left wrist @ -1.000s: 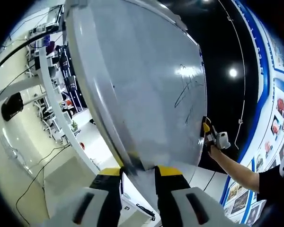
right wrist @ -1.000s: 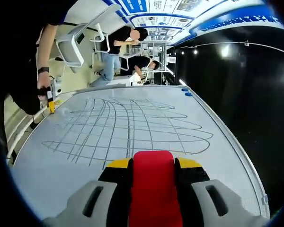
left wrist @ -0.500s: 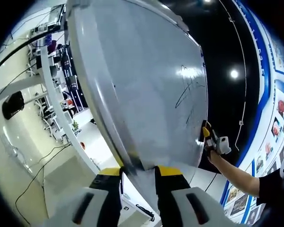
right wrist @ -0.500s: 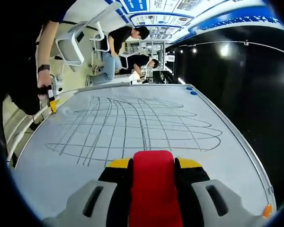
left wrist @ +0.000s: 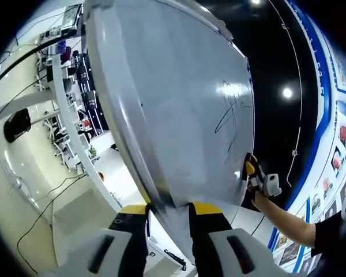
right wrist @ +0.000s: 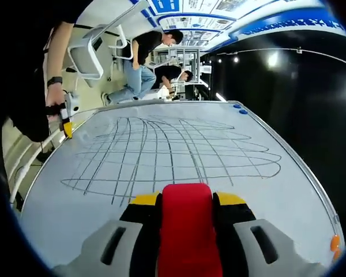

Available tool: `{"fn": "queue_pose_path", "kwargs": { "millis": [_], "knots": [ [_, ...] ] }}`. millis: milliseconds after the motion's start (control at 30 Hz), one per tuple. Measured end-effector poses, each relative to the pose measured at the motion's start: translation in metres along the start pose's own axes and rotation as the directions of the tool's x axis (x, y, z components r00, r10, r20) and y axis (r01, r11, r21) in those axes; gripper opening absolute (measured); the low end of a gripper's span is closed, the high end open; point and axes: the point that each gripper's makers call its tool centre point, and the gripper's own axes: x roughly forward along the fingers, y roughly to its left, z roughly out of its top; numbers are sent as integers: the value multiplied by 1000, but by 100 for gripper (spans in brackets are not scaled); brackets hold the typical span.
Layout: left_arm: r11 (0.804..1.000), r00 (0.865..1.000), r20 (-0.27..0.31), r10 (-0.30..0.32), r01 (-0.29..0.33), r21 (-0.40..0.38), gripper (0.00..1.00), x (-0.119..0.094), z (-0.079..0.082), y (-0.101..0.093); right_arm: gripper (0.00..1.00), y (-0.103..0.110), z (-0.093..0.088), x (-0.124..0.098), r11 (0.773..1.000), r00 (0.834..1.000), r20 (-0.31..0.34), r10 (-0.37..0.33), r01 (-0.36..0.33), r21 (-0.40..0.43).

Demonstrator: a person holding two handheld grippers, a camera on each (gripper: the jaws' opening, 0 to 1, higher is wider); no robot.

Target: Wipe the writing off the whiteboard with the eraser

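whiteboard (right wrist: 161, 144): filled mid-frame, white, silver-framed
writing (right wrist: 173, 153): dark crosshatched grid, centre, unerased
eraser (right wrist: 186, 228): red, bottom centre, between the jaws

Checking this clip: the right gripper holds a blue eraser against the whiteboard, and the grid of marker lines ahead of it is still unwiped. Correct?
Not quite: the eraser is red, not blue, as the right gripper view shows. The rest holds: the right gripper is shut on it at the whiteboard, and the grid of marker lines ahead is unwiped.
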Motion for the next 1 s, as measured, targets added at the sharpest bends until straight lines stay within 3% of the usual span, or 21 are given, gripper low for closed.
{"fn": "queue_pose_path", "kwargs": {
  "millis": [367,1000],
  "knots": [
    [1000,1000,5,-2,3,-21,29,-1,1,-1,37,15,1,-1,1000,1000,-18,17,-17,-6],
    [1000,1000,-18,4,-4,-17,28,-2,0,-2,37,62,0,-4,1000,998,-48,27,-28,-13]
  ]
}}
